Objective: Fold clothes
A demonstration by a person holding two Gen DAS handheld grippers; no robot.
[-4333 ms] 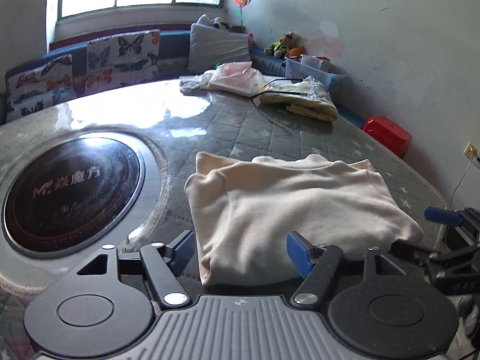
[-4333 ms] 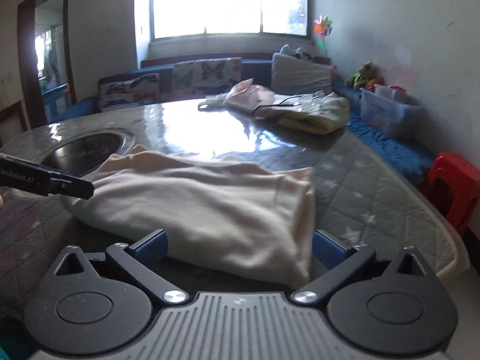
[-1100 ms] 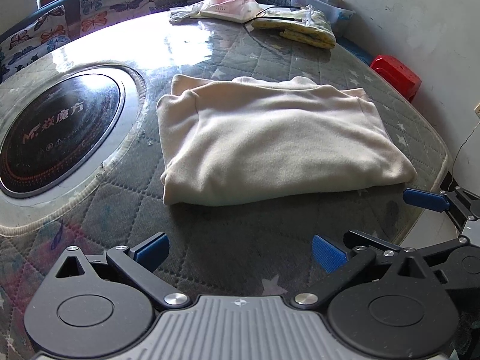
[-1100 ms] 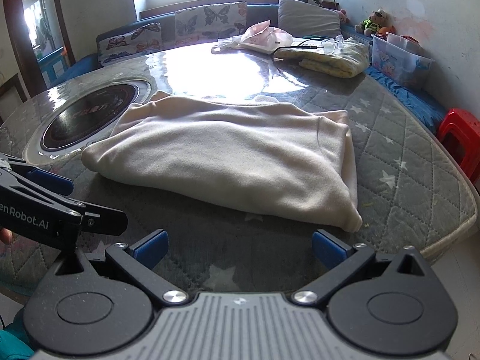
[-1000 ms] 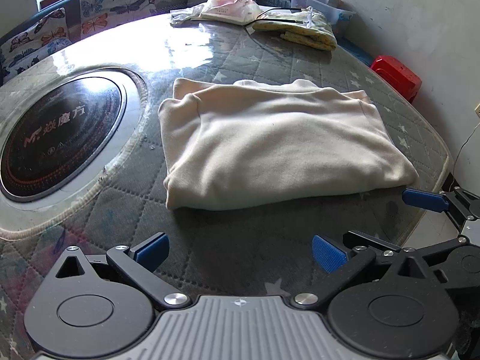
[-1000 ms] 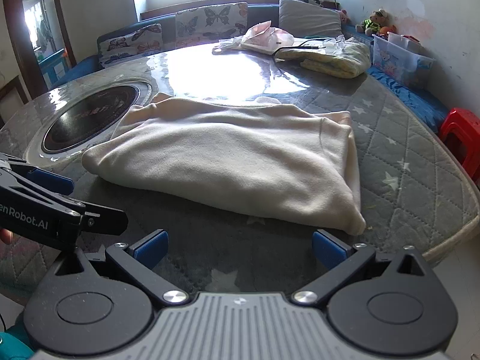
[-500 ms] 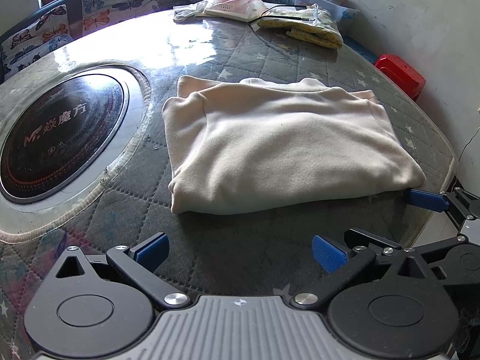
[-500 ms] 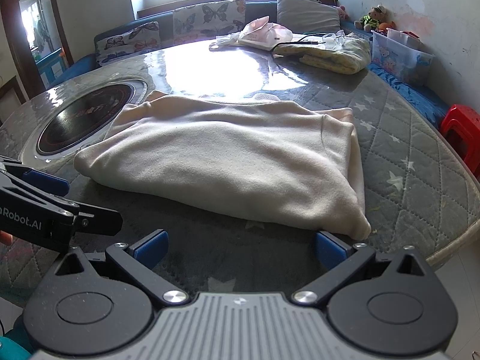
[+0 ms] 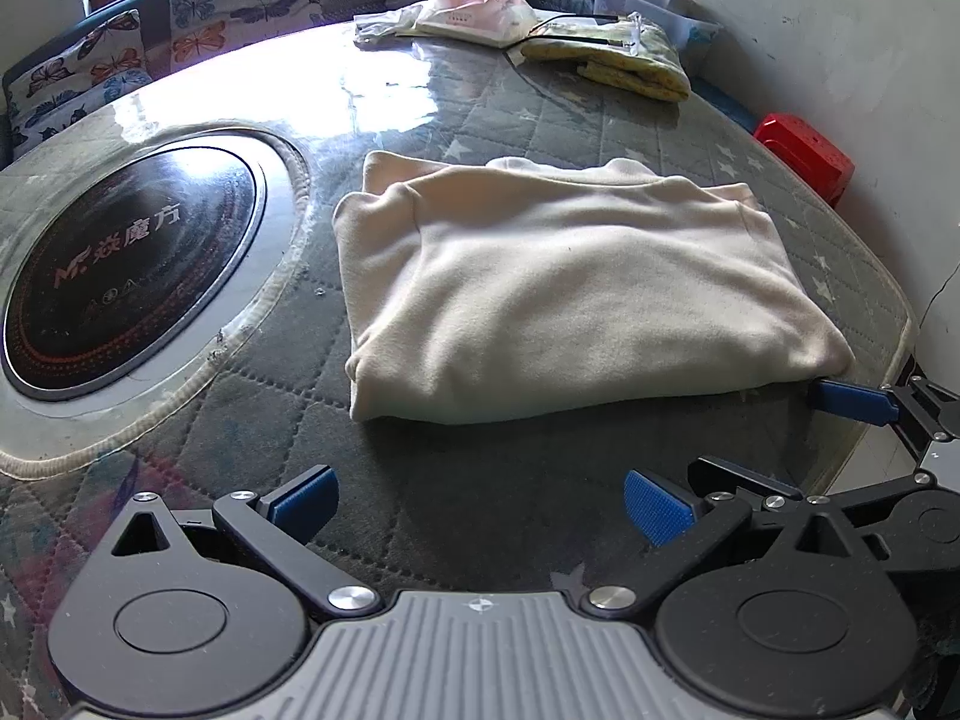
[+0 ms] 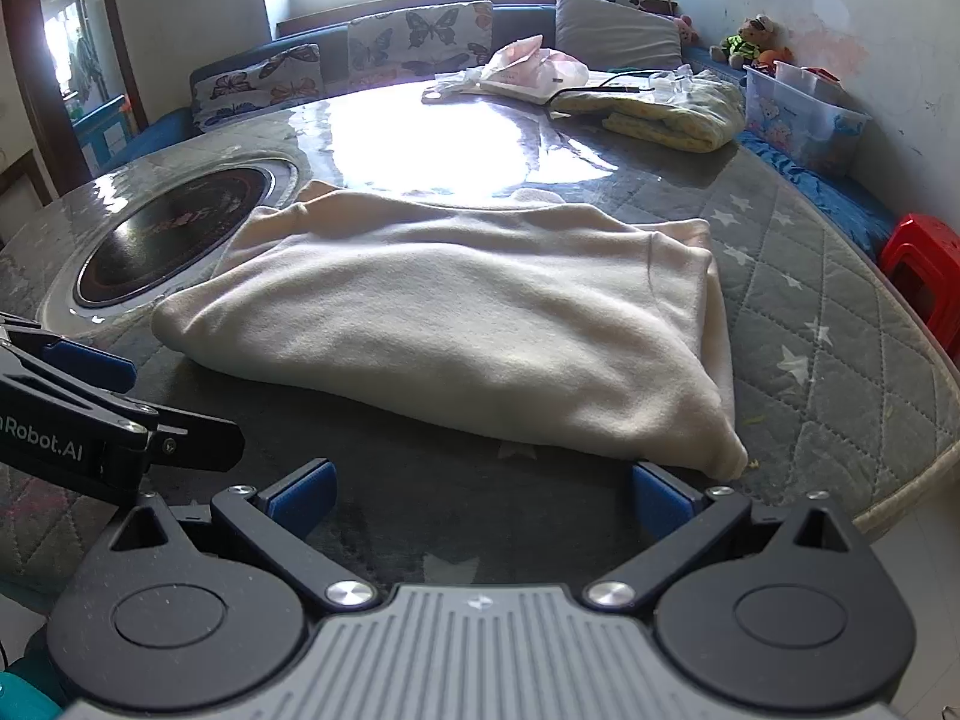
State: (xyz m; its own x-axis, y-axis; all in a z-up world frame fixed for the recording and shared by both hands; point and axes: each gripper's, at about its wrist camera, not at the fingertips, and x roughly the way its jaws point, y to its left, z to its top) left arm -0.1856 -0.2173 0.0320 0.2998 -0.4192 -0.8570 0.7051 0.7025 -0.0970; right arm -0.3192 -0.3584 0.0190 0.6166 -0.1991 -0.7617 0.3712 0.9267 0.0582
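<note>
I had the cream garment (image 9: pixel 564 294) folded flat on the quilted counter (image 9: pixel 456 504), just right of the round black cooktop (image 9: pixel 126 264). My left tongs (image 9: pixel 480 495) hung wide open and empty, short of its near edge. My right tongs (image 10: pixel 480 495) gaped open too, one blue finger (image 10: pixel 657 495) just beside the garment's near right corner.

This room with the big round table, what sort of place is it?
Probably a home dining or living room: a round table with a built-in cooktop, a bench with butterfly cushions, and a teddy bear.
</note>
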